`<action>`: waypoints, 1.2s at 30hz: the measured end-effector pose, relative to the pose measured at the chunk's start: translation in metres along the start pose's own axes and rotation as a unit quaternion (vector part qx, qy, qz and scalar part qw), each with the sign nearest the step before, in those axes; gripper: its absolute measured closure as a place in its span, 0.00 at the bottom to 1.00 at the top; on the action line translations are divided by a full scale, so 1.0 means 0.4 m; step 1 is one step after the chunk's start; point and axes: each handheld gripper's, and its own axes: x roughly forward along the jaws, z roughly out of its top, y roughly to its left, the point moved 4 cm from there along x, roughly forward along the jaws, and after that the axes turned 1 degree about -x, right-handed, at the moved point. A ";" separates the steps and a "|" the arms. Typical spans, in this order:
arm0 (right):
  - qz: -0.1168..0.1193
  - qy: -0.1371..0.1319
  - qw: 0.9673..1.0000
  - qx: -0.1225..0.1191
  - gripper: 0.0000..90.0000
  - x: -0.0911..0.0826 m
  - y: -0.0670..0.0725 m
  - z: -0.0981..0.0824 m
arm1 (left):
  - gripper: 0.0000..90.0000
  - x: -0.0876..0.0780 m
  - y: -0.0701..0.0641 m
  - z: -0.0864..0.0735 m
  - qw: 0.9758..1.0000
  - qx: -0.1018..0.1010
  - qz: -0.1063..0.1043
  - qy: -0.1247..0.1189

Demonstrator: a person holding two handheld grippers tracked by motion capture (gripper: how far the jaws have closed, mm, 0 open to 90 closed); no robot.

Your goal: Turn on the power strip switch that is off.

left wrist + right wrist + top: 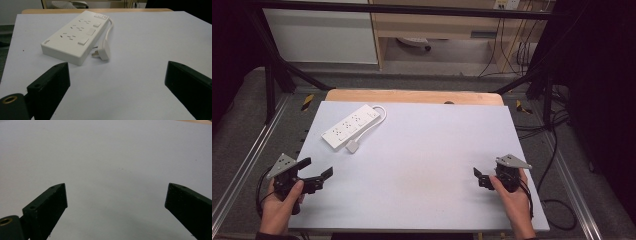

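While both hands sit low at the near edge of the table (427, 165), the left gripper (318, 171) has its jaws spread wide with nothing between them, tips aimed up the table toward the white power strip (350, 126). From the left gripper view, that power strip (75, 37) lies ahead of the jaws and a little toward the left one, well apart from both, flat on the pale table surface (140, 75) with its sockets and switches facing up. Its white cable (108, 28) curls off the far end and comes back down the side, and the plug (103, 50) rests just beside the strip's near corner, pins pointing toward the strip. Over on the other side, the right gripper (482, 179) is held well apart from all of that, and its jaws also stand wide and empty. Looking along them in the right gripper view, bare table (112, 165) stretches out ahead. Neither pair of jaws touches the strip, the cable or the plug.
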 end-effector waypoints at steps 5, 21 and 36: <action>0.001 0.000 1.000 -0.006 0.05 0.000 0.007 0.001 | 0.07 0.004 -0.003 0.000 1.000 0.001 0.001 0.006; 0.004 -0.008 1.000 -0.018 0.04 -0.003 0.017 0.006 | 0.07 0.002 -0.016 0.012 1.000 -0.005 -0.007 -0.012; 0.009 -0.014 1.000 -0.014 0.04 -0.002 0.022 0.012 | 0.08 0.010 -0.039 0.069 0.999 -0.005 -0.018 -0.031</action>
